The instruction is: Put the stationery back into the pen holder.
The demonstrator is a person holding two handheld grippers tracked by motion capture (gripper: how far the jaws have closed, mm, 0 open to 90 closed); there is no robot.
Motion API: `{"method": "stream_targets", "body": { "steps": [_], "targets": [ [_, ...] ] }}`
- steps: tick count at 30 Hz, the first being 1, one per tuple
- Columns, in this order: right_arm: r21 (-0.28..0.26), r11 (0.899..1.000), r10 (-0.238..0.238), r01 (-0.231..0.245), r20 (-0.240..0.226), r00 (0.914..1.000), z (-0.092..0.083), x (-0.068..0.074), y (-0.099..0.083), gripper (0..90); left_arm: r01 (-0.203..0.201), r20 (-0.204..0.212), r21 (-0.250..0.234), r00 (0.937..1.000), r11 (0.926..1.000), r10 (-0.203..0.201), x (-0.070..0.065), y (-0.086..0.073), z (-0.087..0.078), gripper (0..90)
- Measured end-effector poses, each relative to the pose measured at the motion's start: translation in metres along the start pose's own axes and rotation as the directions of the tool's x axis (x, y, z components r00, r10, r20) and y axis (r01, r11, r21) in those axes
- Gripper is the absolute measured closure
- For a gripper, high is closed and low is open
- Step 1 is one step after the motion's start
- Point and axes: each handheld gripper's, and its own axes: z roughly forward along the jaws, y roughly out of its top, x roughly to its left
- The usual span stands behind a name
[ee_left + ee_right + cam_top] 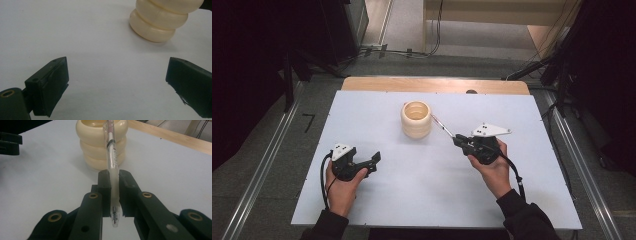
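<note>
I see the white table [412, 190] at frame centre, with a cream ribbed cup [416, 120] standing upright in its upper middle.

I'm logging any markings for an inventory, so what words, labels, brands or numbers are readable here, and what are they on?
Nothing can be quoted.
Pen, clamped in the right gripper: a strip of printing runs along the clear barrel, too small and blurred to read.
Cream ribbed holder: no lettering to be seen.
Left gripper and white table: no markings to be seen.
</note>
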Motion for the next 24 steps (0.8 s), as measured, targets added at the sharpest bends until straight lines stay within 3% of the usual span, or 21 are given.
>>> {"method": "stream_targets", "body": {
  "steps": [24],
  "targets": [
    [0.026,0.999,-0.045,0.045,-0.003,0.9990,0.028,0.007,0.034,78.6,-0.002,0.000,-0.001,1.0000,1.0000,0.002,0.001,0.000,0.000,5.3]
  ]
}}
